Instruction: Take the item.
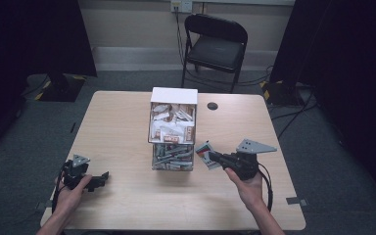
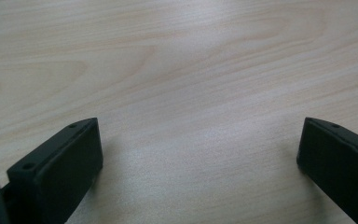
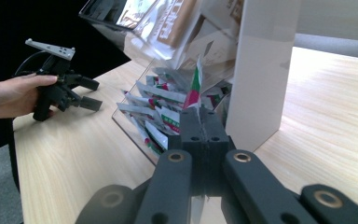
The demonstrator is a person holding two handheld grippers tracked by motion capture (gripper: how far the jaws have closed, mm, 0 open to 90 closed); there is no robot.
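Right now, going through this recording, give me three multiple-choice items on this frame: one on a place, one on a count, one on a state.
1. Where is the sachet held by the right gripper?
A. beside the clear dispenser, on its right in the high view
B. on the folding chair
C. under the left gripper

2. How many stacked compartments does the dispenser have?
A. one
B. two
C. four

3. How do the left gripper's jaws stand?
A. shut on a sachet
B. shut on nothing
C. open over bare table

Answers:
1 A, the high view shows the sachet just right of the lower bin.
2 B, an upper and a lower bin show.
3 C, the left gripper view shows the jaws wide apart with wood between.
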